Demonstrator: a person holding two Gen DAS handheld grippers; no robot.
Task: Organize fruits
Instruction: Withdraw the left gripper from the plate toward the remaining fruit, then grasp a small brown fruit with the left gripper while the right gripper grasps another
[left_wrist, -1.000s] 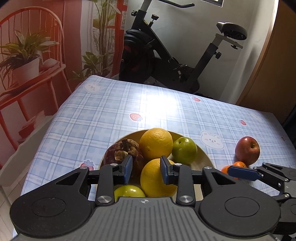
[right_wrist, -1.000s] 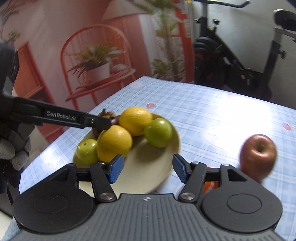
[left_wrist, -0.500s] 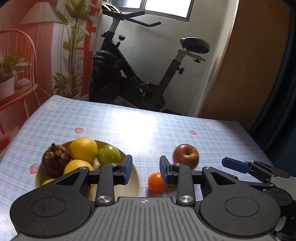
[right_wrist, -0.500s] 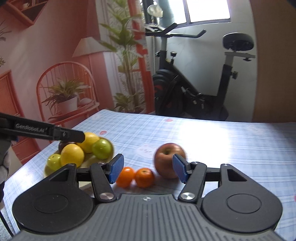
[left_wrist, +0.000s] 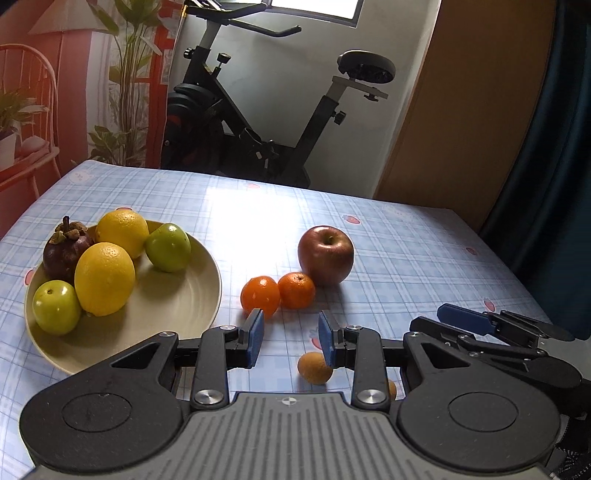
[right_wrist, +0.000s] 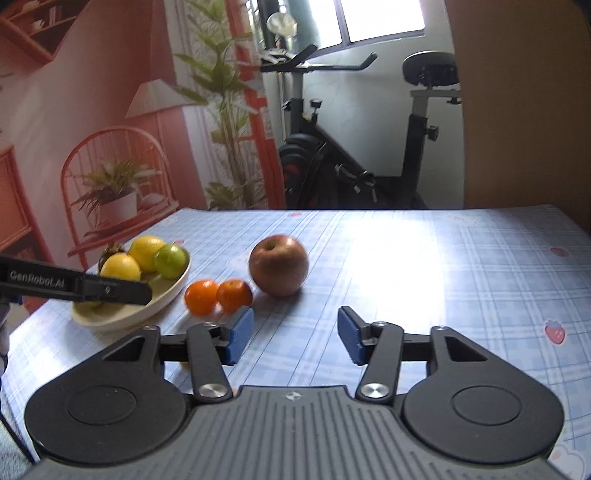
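A cream plate (left_wrist: 177, 306) on the left holds two yellow citrus fruits (left_wrist: 105, 278), two green fruits (left_wrist: 168, 246) and a dark mangosteen (left_wrist: 66, 245). On the cloth to its right lie two small oranges (left_wrist: 260, 296) and a red apple (left_wrist: 325, 254). A small tan fruit (left_wrist: 314, 367) lies near the front. My left gripper (left_wrist: 291, 338) is open and empty, above the cloth just in front of the oranges. My right gripper (right_wrist: 295, 334) is open and empty, in front of the apple (right_wrist: 279, 266) and oranges (right_wrist: 218, 295). The plate also shows in the right wrist view (right_wrist: 122, 315).
The table carries a blue checked cloth (left_wrist: 406, 258). An exercise bike (left_wrist: 258, 122) stands behind its far edge. A wooden panel (left_wrist: 472, 110) is at the back right, a wall mural with a chair and plant (right_wrist: 118, 192) at the left.
Both grippers have pulled back from the plate and swung right. The apple, oranges and small tan fruit have come into view. Both stay open.
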